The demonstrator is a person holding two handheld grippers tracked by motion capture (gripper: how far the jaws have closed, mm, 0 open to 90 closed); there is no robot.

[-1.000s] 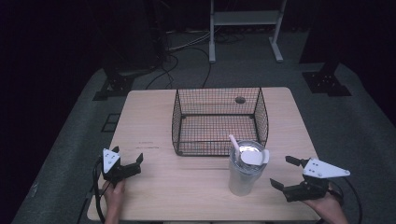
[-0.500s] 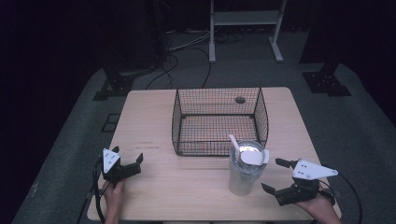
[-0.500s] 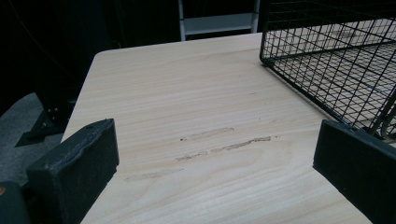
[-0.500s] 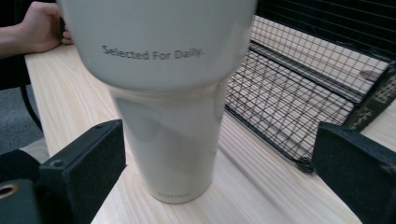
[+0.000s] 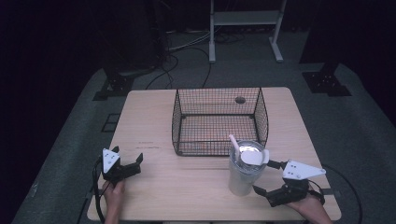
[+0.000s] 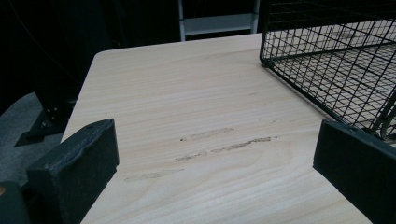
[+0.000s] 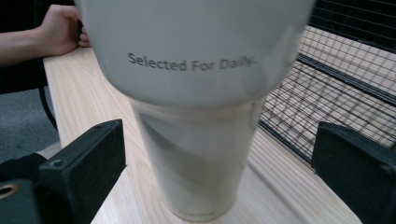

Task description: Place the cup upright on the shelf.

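Dark floor rings the pale worktop (image 5: 196,186), where the right gripper (image 5: 270,179), jaws spread wide, frames the tumbler (image 7: 196,116) between them, likely about to close; the left gripper (image 5: 130,161) rests open.

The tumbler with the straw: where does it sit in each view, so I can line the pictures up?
High view: the tumbler stands on the table at lower right, just in front of the wire basket, beside the open right gripper.
Left gripper view: not in it.
Right gripper view: the tumbler is at centre, close, between the jaws.
Shared landmark: the wire basket, at the right in both gripper views.
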